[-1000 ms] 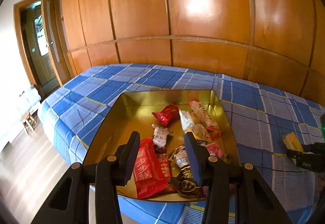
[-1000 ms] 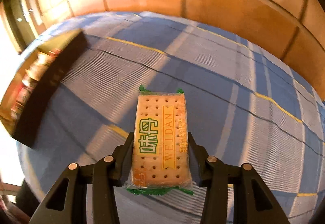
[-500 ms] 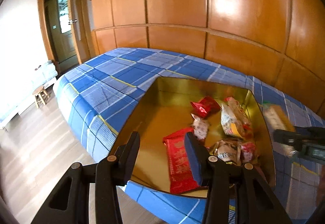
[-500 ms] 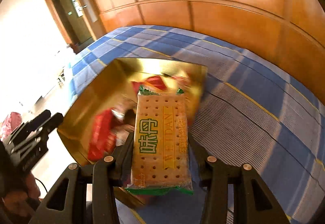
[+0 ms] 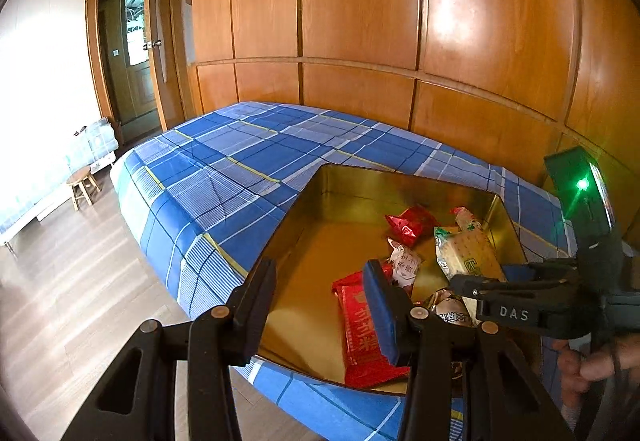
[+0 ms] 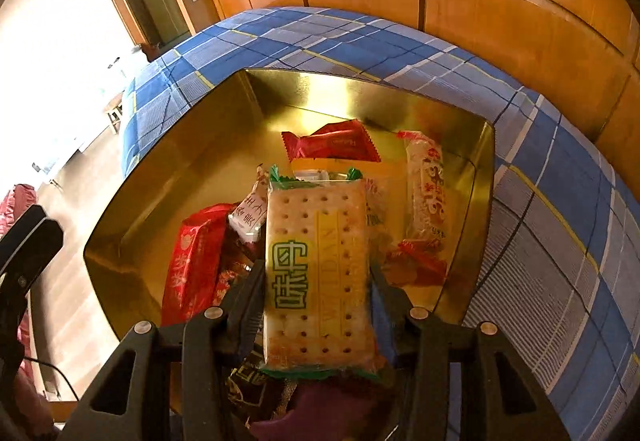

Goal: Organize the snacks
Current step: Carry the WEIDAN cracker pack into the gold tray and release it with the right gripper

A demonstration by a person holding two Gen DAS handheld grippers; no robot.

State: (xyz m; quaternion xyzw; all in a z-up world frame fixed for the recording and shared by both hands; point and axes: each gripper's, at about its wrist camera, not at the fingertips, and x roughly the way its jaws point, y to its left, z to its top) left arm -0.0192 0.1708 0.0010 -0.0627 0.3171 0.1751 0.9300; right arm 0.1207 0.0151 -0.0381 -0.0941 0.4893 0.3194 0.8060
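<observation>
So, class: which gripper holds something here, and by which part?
The right gripper holds the cracker packet by its long side edges, near its lower end, over the gold tin. The left gripper holds nothing.

left gripper (image 5: 322, 305): black, brass screws | right gripper (image 6: 316, 305): black, "das" marking, green led

Daylight enters from the left, overexposing the white wall (image 5: 36, 53) and floor (image 6: 60, 89) in both views. Strong glare patches sit on the glossy wooden panelling (image 5: 452, 17), and the gold tin (image 6: 168, 169) reflects warmly. Fisheye bending curves all straight lines, with dark vignetting at the corners; focus is otherwise sharp.
</observation>
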